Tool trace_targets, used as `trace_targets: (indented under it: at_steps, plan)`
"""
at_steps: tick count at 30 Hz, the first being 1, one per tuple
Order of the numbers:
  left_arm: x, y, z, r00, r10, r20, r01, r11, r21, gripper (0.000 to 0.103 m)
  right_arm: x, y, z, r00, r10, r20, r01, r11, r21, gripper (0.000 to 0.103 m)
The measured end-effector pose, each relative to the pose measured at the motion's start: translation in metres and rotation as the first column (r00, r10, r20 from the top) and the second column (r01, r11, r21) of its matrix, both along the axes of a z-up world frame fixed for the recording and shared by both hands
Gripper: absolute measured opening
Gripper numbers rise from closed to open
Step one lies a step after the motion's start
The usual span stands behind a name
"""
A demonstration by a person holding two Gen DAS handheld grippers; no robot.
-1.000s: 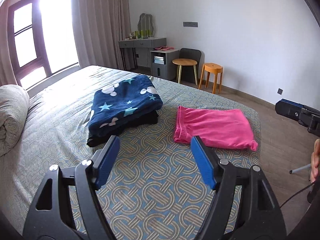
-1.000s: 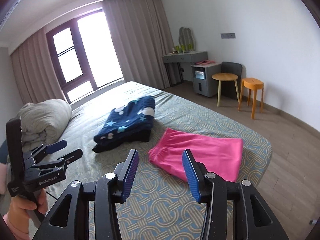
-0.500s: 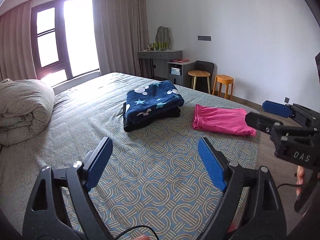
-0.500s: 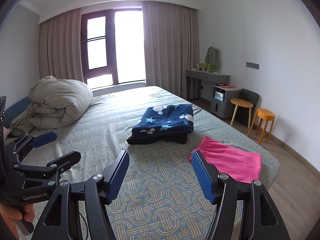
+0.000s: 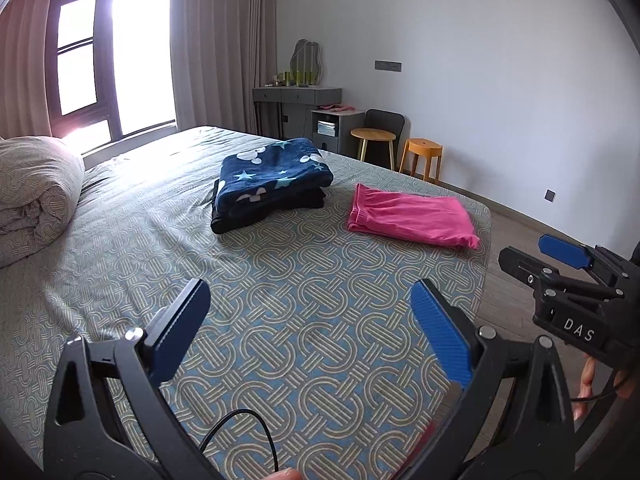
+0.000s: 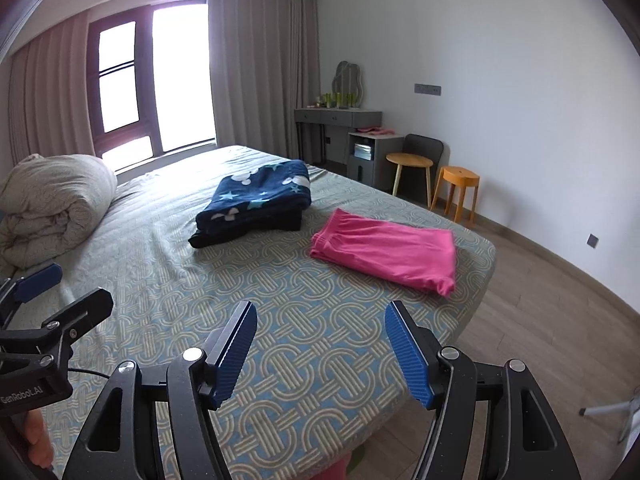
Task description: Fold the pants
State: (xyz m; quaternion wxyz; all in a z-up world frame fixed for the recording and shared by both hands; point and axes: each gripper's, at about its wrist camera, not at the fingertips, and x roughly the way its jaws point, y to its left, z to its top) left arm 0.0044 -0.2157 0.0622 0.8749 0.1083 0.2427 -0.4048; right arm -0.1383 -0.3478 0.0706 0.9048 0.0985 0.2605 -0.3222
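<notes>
On the bed, folded pink pants hide their legs; both grippers' jaws gape.

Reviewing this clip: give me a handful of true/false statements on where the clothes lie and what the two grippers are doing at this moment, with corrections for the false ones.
1. The pink pants lie flat on the bed, near its far corner. True.
2. The left gripper is shut on the pink pants. False: its jaws stand open above bare bedspread, holding nothing.
3. The navy star-print garment sits on top of a dark folded garment. True.
4. The pink pants touch the navy stack. False: a strip of bedspread separates them.
5. The right gripper is open and empty. True.
6. The rolled duvet lies on the pink pants. False: it sits at the far left side of the bed, well apart.
</notes>
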Motion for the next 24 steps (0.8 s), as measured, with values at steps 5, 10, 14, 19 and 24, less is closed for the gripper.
trace_targets:
  at_steps: [5,10,14,19,24]
  plan:
    - [-0.006,-0.008,-0.004,1.000,-0.003,-0.009,0.004,1.000,0.023,0.100,-0.008,-0.003,0.002,1.000,-0.013,0.019,0.013,1.000,-0.005,0.073]
    - [-0.009,-0.015,-0.007,1.000,-0.001,-0.005,0.001,0.999,0.040,0.100,-0.006,-0.005,-0.004,1.000,-0.006,0.015,0.006,1.000,0.001,0.073]
    - [-0.010,-0.021,-0.010,1.000,0.010,0.001,-0.010,0.999,0.053,0.100,-0.008,-0.010,-0.009,1.000,-0.012,0.016,0.012,1.000,0.019,0.073]
    - [-0.014,-0.027,-0.013,1.000,0.004,0.021,-0.005,0.997,0.071,0.100,-0.010,-0.018,-0.016,1.000,-0.024,0.011,0.023,0.999,0.046,0.073]
    - [-0.016,-0.030,-0.014,1.000,-0.004,0.024,0.002,0.996,0.084,0.100,-0.010,-0.023,-0.020,0.999,-0.033,0.010,0.032,0.998,0.057,0.073]
